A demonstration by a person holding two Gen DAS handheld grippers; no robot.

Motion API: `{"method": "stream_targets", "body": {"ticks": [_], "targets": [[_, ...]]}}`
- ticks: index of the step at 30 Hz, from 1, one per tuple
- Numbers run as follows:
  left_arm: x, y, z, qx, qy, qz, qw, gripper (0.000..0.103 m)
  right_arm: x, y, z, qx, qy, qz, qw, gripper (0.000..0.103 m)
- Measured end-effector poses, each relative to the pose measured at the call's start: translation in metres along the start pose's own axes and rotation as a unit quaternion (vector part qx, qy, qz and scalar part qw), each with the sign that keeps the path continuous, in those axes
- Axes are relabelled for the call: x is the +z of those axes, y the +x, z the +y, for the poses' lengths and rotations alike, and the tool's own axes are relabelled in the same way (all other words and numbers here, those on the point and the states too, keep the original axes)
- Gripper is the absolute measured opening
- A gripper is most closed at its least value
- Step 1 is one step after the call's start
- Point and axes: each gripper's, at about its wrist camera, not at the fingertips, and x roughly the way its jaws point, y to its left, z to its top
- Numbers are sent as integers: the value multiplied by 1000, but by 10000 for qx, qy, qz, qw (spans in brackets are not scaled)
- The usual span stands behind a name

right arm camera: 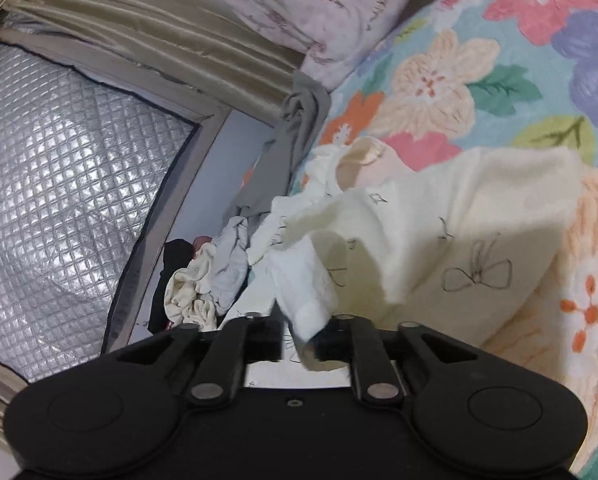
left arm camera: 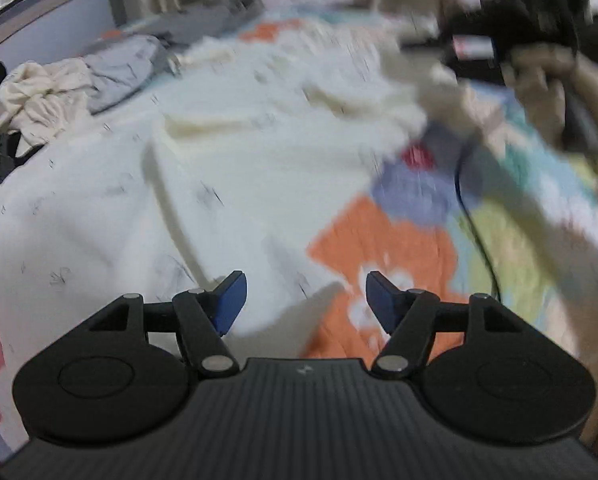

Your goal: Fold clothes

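Cream fleece garment with small black bow prints [left arm camera: 227, 152] spread flat on the flowered bedspread [left arm camera: 383, 240], long axis running away from the left tool [left arm camera: 306, 300] toward the crumpled clothes pile [left arm camera: 47, 96]. Left tool: blue pads apart, nothing between, poised over the near hem. Right tool [right arm camera: 299, 340]: narrowly parted around a folded cream corner, grip uncertain. Nearer the unfolded edge: left.

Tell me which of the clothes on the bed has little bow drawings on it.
The cream garment by the right gripper, spread over the floral bedcover. The crumpled pile pieces look plain.
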Motion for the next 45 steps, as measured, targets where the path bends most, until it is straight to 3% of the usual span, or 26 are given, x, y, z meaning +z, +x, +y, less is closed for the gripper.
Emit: {"method": "stream_targets", "body": {"ticks": [1,5,9,12,14,17,19,22,25,26,28,31,33,39,42,45], "targets": [[-1,4,-3,107,106,24,9999,66,-1,0,-2,-20,58,-5,10000,32],[-2,23,-3,576,242,109,9980,66,-2,-2,-4,33,159,-4,9999,35],[-3,40,-9,464,643,154,9967,66,-2,-1,-4,73,177,36,9998,38],[-2,42,-6,395,642,95,9971,62,-3,3,-5,104,168,108,9997,40],[-2,37,2,466,442,78,9979,36,-3,5,-5,102,170,130,9997,41],[-2,28,16,575,40,49,9983,22,-4,6,-7,111,181,160,9996,41],[-3,19,27,431,-338,-110,9984,12,-4,7,-8,129,177,171,9996,42],[-6,13,31,362,-511,-244,9977,12,-5,8,-9,183,60,214,9996,42],[-6,12,34,440,-490,-315,9973,11,-7,11,-6,93,-205,215,9995,33],[-5,10,35,487,-492,-352,9970,9,-8,12,-6,42,-301,213,9993,28],[-4,4,38,655,-410,-480,9959,8,-10,11,-3,-121,-534,56,9985,6],[-4,-10,39,1175,147,-811,9896,7,-10,4,11,-236,-1026,-177,9943,5],[-3,-21,45,1401,422,-1031,9839,7,-3,-9,22,-23,-1025,-352,9941,5],[-3,-81,97,1604,-43,-1842,9697,7,23,-57,64,720,-844,-784,9907,5],[-4,-111,115,1622,339,-1981,9661,7,34,-74,98,695,-1075,-589,9900,5],[-2,-137,134,1701,794,-2029,9610,7,41,-85,127,402,-1435,-147,9887,5]]}}
